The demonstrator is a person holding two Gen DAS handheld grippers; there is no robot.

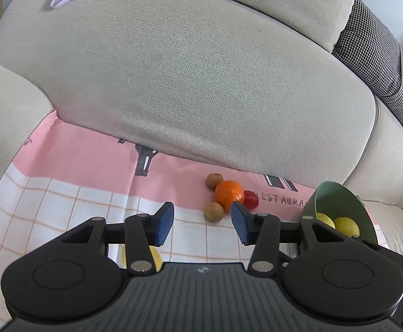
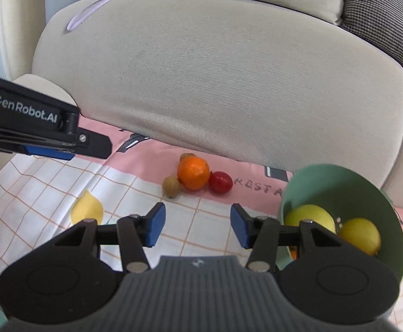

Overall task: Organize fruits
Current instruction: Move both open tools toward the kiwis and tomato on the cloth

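While left gripper [image 1: 201, 222] gapes empty over checked cloth [image 1: 63, 202], orange [image 1: 230, 192] touching tomato [image 1: 250, 199], two brown fruits beside, sofa cushion [image 1: 187, 77] behind, right gripper [image 2: 197, 225] apart, empty, green bowl [image 2: 367, 191] tipped with lemons [image 2: 360, 235], left gripper's arm intruding left.

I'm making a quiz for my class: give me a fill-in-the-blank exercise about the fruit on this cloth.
The two yellow fruits lie inside the green ____.
The red fruit sits right beside the ____.
The pile rests on a cloth in front of a beige ____.
Both claws hold ____.

Missing words: bowl; orange; cushion; nothing
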